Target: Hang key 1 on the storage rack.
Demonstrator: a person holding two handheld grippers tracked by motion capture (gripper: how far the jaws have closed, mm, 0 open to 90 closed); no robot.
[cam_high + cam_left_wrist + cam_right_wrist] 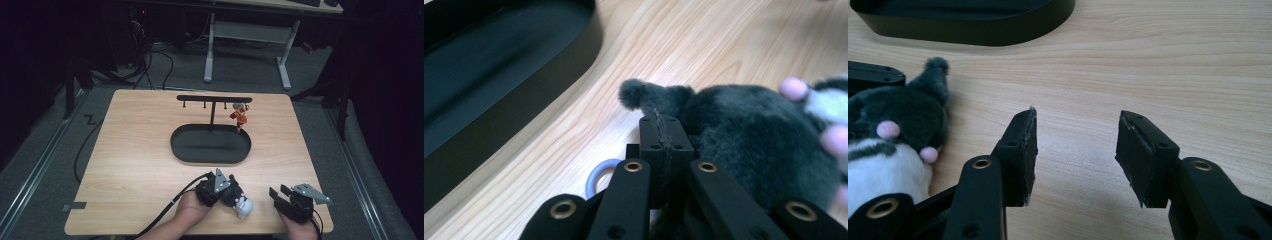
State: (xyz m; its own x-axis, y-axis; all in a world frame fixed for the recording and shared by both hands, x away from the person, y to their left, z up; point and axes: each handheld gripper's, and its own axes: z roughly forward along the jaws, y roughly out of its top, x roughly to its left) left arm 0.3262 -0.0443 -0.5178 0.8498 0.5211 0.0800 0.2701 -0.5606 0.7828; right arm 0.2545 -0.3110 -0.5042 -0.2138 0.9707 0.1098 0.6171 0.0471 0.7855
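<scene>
Dark floor and black curtains surround a pale wooden table (pixel 140 165), on which a black oval tray (pixel 210 145) carries a T-shaped hanging rack (pixel 214 100) with several pegs along its crossbar. One small red-dressed figure (pixel 239 116) already hangs from the peg at the rack's right end; the other pegs are bare. Near the front edge lies a dark grey and white plush toy (pixel 239 200), still on the wood and well apart from the rack. The left gripper (pixel 663 145) has its jaws pressed fully together beside the toy's furry back, and a thin bit of something seems pinched between them, probably the toy's loop or cord, though I cannot tell for certain; a pale blue ring (pixel 596 177) shows just beneath the jaws. The right gripper (pixel 1075 150) rests near the toy with its jaws spread wide and nothing between them. Judging by this, the work looks like hanging toys on the rack: one piece appears done, and the plush toy is at most just grasped, so lifting it, carrying it across to a free peg and hooking it on all remain.
</scene>
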